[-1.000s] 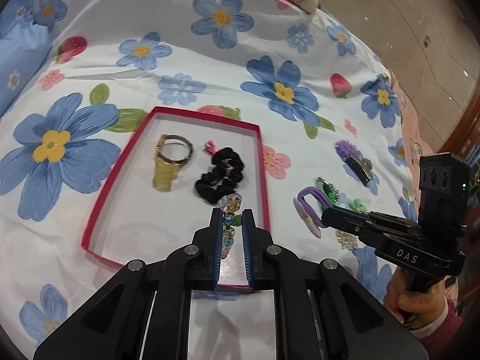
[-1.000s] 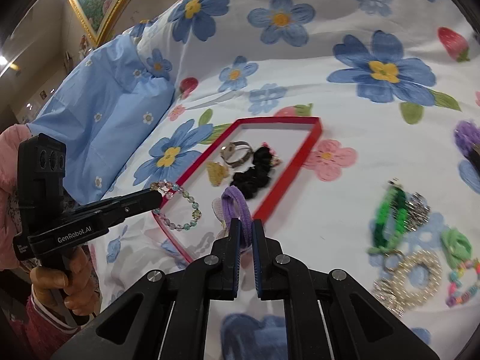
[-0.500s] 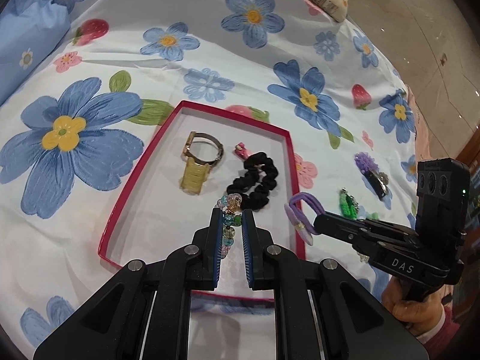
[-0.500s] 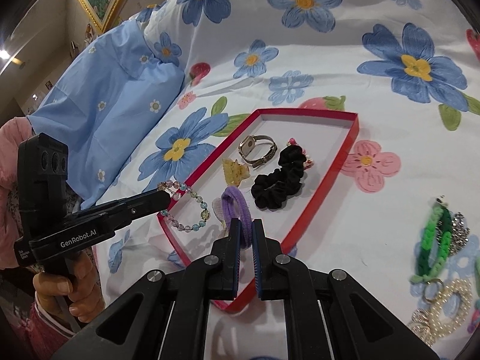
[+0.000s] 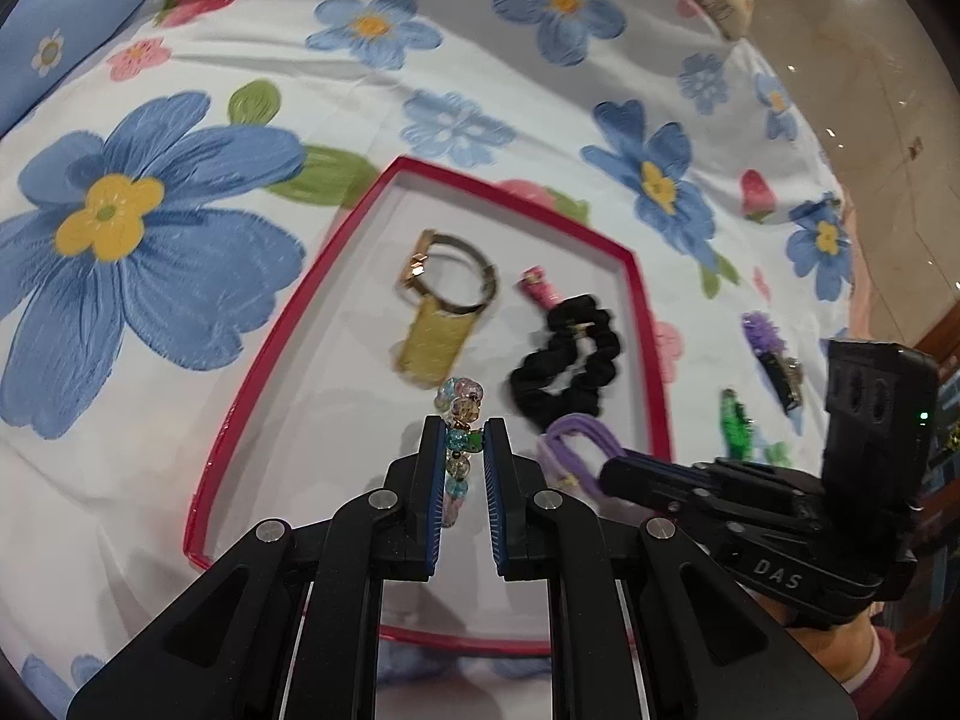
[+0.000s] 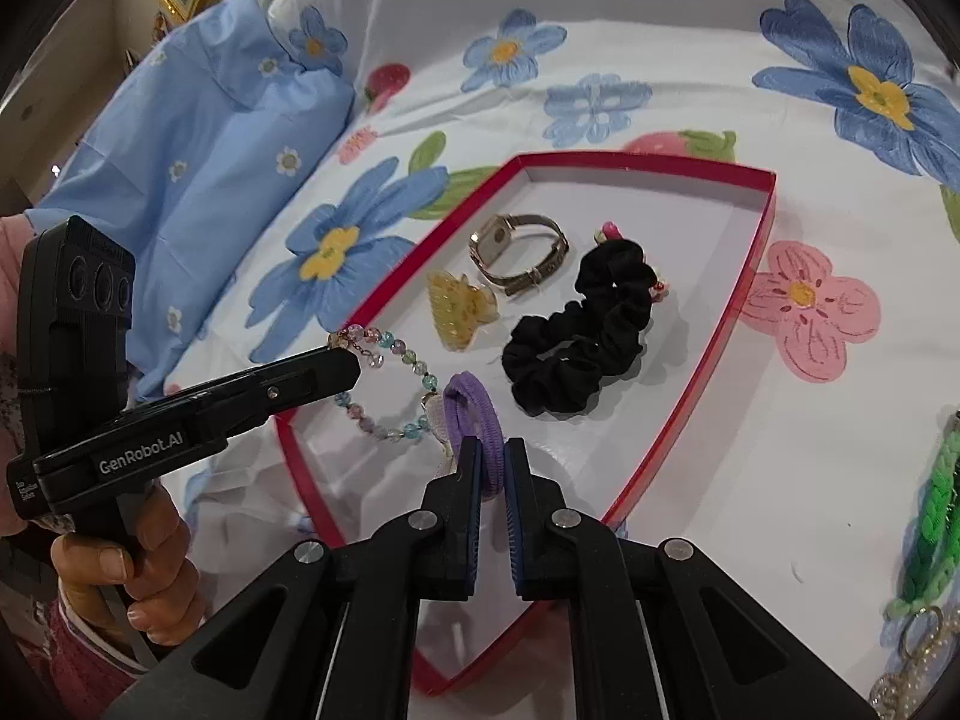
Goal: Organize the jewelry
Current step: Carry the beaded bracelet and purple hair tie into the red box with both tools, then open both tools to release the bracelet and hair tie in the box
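Note:
A red-rimmed white tray [image 5: 642, 312] [image 6: 757, 240] lies on the floral sheet. In it are a watch [image 5: 447, 276] [image 6: 522, 249], a yellow hair claw [image 5: 435, 345] [image 6: 459, 309] and a black scrunchie [image 5: 567, 360] [image 6: 579, 342]. My left gripper [image 5: 463, 441] [image 6: 345, 360] is shut on a pastel bead bracelet [image 5: 459, 414] [image 6: 390, 396] held above the tray's near part. My right gripper [image 6: 492, 462] [image 5: 606, 471] is shut on a purple hair tie [image 6: 474, 414] [image 5: 579, 441], held over the tray close beside the bracelet.
Loose pieces lie on the sheet right of the tray: a green braided band [image 5: 735, 423] [image 6: 936, 510], a purple clip [image 5: 771, 348], a pearl bracelet [image 6: 912, 672]. A blue pillow [image 6: 198, 138] lies to the left. The bed's edge and a tiled floor [image 5: 870, 60] are at the far right.
Both grippers have moved in over the tray, the right one leftward from the sheet, bringing the purple hair tie next to the bead bracelet. Both grips are unchanged.

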Tool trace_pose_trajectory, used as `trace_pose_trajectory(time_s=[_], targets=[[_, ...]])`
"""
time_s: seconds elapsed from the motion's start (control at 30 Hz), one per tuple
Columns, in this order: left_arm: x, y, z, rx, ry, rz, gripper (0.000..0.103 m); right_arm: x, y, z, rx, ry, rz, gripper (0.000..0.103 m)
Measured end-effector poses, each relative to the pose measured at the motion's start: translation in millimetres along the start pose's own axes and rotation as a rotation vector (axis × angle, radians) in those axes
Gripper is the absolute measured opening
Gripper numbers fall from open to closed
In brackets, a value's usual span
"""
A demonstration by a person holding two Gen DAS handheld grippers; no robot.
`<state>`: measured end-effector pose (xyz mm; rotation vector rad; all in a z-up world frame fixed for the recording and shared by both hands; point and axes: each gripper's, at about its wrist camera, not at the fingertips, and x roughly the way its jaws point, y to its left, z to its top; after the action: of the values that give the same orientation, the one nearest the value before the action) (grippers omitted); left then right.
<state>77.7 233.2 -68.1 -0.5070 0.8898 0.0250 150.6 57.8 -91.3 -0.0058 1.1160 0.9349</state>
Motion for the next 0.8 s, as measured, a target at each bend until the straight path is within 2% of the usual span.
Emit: trace_pose_trajectory(time_s=[0.4, 0.67, 0.8], targets=[[19, 9, -1, 0.011, 0.034, 0.109, 0.011, 13, 1, 9, -0.042, 0.033, -0.048, 0.008], [19, 7, -1, 0.020, 0.042, 0.131, 0.011, 17, 7, 10, -0.075, 0.059, -0.074, 0.010], [19, 6, 0, 0.024, 0.042, 0.139, 0.017, 19, 9, 11, -0.084, 0.074, -0.081, 0.010]])
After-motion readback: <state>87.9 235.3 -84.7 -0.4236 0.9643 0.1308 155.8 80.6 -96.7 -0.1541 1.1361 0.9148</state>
